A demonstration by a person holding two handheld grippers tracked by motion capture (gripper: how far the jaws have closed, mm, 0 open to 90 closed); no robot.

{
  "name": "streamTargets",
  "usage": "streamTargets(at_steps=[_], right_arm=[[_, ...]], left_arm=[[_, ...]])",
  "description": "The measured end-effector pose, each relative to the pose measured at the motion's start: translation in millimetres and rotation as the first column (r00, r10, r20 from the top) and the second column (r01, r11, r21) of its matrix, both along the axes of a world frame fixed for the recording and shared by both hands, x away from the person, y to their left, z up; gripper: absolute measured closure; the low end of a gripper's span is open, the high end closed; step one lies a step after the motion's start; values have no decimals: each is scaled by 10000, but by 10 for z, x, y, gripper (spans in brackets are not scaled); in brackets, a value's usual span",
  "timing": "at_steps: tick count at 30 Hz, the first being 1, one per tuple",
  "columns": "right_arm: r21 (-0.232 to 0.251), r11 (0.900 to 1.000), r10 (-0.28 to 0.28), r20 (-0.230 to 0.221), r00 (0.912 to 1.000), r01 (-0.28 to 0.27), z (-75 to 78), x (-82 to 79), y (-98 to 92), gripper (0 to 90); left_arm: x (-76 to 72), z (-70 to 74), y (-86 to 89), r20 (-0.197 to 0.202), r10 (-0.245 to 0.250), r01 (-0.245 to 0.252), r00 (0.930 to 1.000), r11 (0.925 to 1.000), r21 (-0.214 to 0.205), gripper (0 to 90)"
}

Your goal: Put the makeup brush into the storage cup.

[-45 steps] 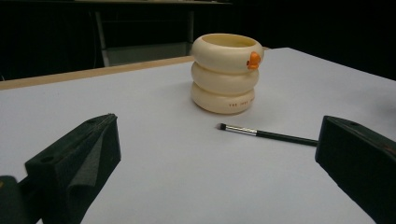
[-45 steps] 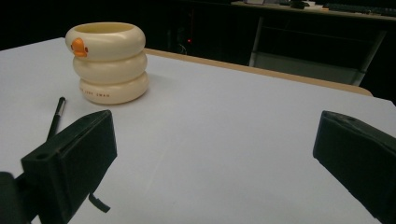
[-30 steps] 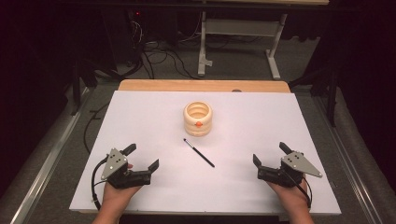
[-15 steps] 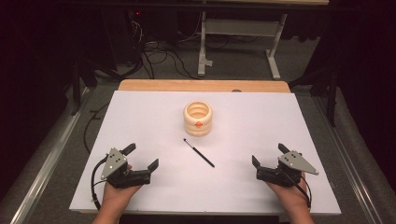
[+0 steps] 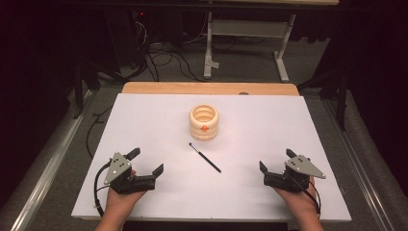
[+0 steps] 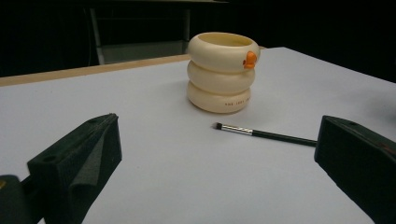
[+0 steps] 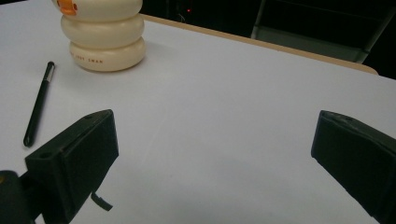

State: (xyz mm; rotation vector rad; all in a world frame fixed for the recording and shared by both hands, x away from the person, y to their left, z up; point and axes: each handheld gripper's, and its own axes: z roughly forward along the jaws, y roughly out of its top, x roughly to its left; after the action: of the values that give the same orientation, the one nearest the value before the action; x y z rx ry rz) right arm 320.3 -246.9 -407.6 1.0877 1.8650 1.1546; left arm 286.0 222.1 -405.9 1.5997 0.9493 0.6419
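A cream ringed cup (image 5: 204,122) with a small orange mark stands upright at the middle of the white table (image 5: 144,115). A thin black makeup brush (image 5: 205,157) lies flat just in front of it, bristle tip toward the cup. My left gripper (image 5: 146,161) rests near the front left corner, open and holding nothing. Near the front right, my right gripper (image 5: 276,161) is likewise open and holds nothing. In the left gripper view the cup (image 6: 222,71) and brush (image 6: 266,134) lie ahead between the jaws. The right gripper view has the cup (image 7: 103,34) and brush (image 7: 38,103) at the upper left.
A wooden strip (image 5: 207,88) runs along the table's far edge. Beyond it are a metal stand (image 5: 250,33) and cables (image 5: 159,57) on the floor. Metal rails (image 5: 48,163) flank the table on both sides.
The right gripper has shifted slightly toward the front edge and turned a little. The left gripper, cup and brush have stayed in place.
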Motion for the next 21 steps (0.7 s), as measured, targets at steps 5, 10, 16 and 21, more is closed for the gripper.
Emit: streamTargets(at_steps=[5, 10, 16, 21], right_arm=[[-81, 10000, -10, -126, 9999, 9, -8, 6, 7, 30], [-205, 9998, -59, -327, 9994, 53, -9, 9, 9, 39], [-352, 9994, -87, -652, 9978, 64, -7, 13, 18, 49], [-500, 9987, -88, -842, 9964, 46, -8, 24, 18, 49]], left_arm=[[2, 2, 1, -19, -8, 8, 10000, 10000, 18, 13], [2, 0, -3, -13, 13, -13, 10000, 10000, 6, 13], [3, -1, -4, -16, 14, -14, 10000, 10000, 20, 13], [3, -2, -5, -6, 14, -14, 10000, 10000, 17, 13]])
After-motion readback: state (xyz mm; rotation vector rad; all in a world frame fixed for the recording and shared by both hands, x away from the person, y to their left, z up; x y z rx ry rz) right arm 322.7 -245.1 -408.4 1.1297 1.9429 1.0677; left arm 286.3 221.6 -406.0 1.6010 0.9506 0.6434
